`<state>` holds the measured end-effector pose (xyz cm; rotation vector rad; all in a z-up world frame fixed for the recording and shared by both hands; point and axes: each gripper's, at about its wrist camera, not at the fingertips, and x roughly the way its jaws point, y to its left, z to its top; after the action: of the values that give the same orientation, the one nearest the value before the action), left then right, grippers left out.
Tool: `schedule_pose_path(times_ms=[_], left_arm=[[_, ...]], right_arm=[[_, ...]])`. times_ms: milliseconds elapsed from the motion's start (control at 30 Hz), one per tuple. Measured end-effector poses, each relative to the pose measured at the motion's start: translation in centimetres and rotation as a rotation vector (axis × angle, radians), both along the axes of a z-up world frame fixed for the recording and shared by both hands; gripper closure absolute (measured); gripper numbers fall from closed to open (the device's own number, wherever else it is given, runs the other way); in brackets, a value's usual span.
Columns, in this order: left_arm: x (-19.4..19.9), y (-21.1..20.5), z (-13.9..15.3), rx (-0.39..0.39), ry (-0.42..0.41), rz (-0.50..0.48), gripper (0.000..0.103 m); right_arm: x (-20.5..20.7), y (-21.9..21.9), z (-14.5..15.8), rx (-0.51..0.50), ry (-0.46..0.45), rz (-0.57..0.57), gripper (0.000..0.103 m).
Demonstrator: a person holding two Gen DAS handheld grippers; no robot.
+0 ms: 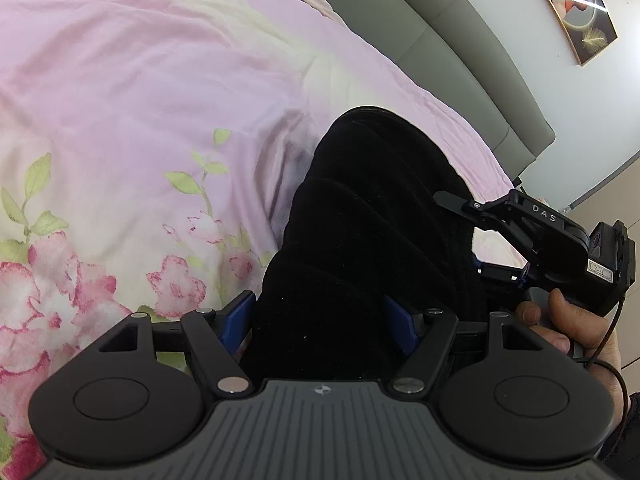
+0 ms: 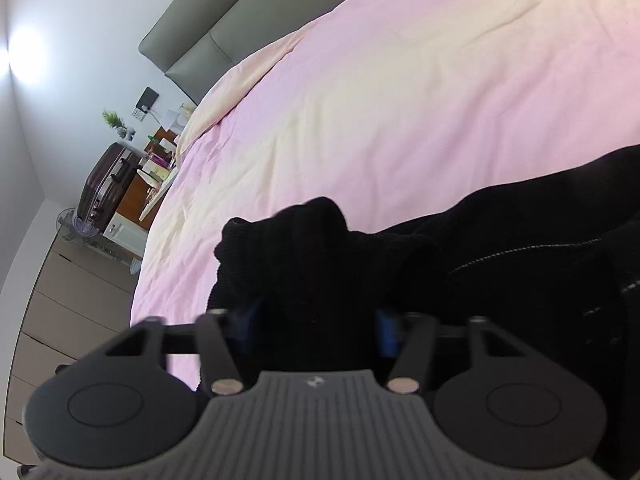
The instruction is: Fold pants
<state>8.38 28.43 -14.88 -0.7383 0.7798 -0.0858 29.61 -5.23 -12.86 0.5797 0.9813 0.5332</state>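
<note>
- While the black pants (image 1: pixel 360 220) lie bunched in a long ridge on the pink flowered bed cover (image 1: pixel 140 100), near the grey headboard (image 1: pixel 440 40), the step in hand appears to be taking up one end of the garment to lay it flat or bring it over.
- Left gripper (image 1: pixel 320 318): jaws stand wide apart with the cloth ridge between them. One blue pad (image 1: pixel 240 316) shows its face at the cloth's edge, so I judge that it is not clamped.
- Right gripper (image 2: pixel 316 324): jaws partly apart, a rumpled end of the pants between them and standing up beyond the tips. Whether the pads press on the cloth cannot be told. The left wrist view shows bed cover through the gap behind its fingertips.
- Recommendation: each claw should close on one clean edge, not on a thick bundle, since the ridge shows several layers and a grab through all of them would carry the creases into the fold.
- Recommendation: both ends should rise together and be drawn taut, so the legs fall straight before they are laid down.
- Risk noted: the cover is soft and wrinkled, and a low pinch may catch it along with the pants.
- Count, task items: one pair of pants; two grippers.
- Count, persons: one hand (image 1: pixel 560 320) visible, on the right gripper's handle.
- Count, surroundings: one framed picture (image 1: pixel 576 12) on the wall; one suitcase (image 2: pixel 106 184); one potted plant (image 2: pixel 112 120); one floor fan (image 2: pixel 76 224).
</note>
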Motion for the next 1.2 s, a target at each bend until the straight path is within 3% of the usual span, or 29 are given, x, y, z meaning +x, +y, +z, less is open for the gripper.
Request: schedule_pose_path(times_ms=[67,133,233,333,400,500,600,733,800,867,967,1033,1133,1200], left_arm=[[0.0,0.1,0.2,-0.004,-0.002,-0.001,0.022],[-0.2,0.1,0.7,-0.009,-0.017,-0.014,0.022],[-0.2,-0.2,1.5,-0.014,-0.052,-0.051,0.022],[0.0,-0.8,1.5,-0.028,-0.05,-0.083,0.022],[0.2,-1.2,0.9,-0.024,-0.032,-0.095,0.022],[0.5,-1.7,-0.3,0.032,0.027,-0.098,0.016],[0.6,-1.6,-1.0,0.034,0.055,-0.09,0.014],[0.7,-1.7,-1.0,0.039,0.059,-0.087,0.014],[0.8,-1.8,-1.1,0.038,0.058,-0.086,0.014],[0.8,-1.8,-1.1,0.036,0.059,-0.083,0.014],[0.7,-1.8,-1.0,0.03,0.064,-0.078,0.015],[0.6,-1.9,-1.0,0.045,0.074,-0.083,0.016],[0.4,-1.9,-1.0,0.05,0.065,-0.074,0.016],[0.4,-1.9,-0.9,0.046,0.062,-0.068,0.016]], right_arm=[[-0.1,-0.3,0.6,0.065,-0.015,0.014,0.072],[0.1,-1.3,0.7,0.192,0.003,0.003,0.082],[0.0,-4.8,0.5,0.31,0.046,-0.049,0.083],[-0.3,-7.5,-0.8,0.341,0.092,-0.12,0.083],[-0.4,-8.0,-2.0,0.281,0.112,-0.153,0.081],[-0.4,-6.5,-2.7,0.107,0.052,-0.119,0.07],[-0.9,-5.6,-1.0,0.018,-0.019,-0.095,0.058],[-4.5,-5.0,3.0,-0.188,-0.254,-0.118,0.058],[-6.8,-4.7,3.8,-0.228,-0.363,-0.065,0.058],[-9.1,-3.8,3.2,-0.267,-0.414,0.029,0.06],[-10.8,-1.8,-0.2,-0.436,-0.377,0.144,0.06],[-11.4,-0.9,-1.8,-0.429,-0.367,0.143,0.061],[-11.5,-1.4,-1.5,-0.403,-0.323,0.126,0.059],[-11.9,-1.7,-0.8,-0.397,-0.352,0.112,0.059]])
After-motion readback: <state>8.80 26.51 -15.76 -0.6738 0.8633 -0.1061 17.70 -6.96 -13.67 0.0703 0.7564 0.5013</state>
